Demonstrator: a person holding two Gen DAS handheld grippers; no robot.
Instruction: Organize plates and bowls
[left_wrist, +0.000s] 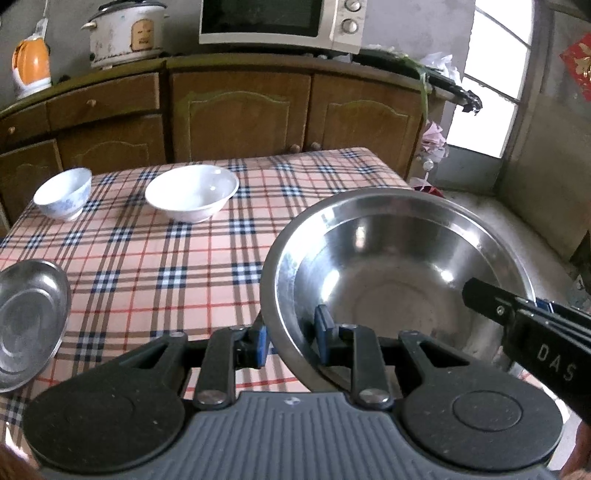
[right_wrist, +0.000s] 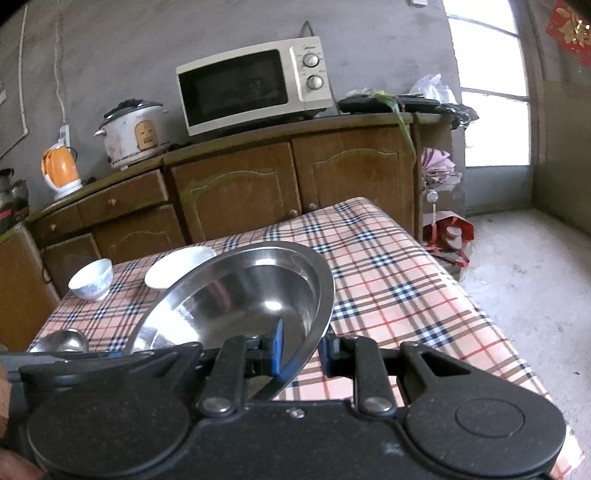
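Both grippers clamp steel basin (left_wrist: 399, 258) over plaid tablecloth (left_wrist: 184, 258), cabinets (left_wrist: 240, 110) behind.

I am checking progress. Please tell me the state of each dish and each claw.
Steel basin: lifted, tilted, empty.
Left claw: shut on basin rim.
Right claw: shut on basin rim.
White bowl: upright, empty.
Small bowl: upright.
Steel plate: on table.

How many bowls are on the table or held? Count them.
3: small patterned bowl far left, white bowl beside it, steel bowl held by both grippers. More may be hidden.
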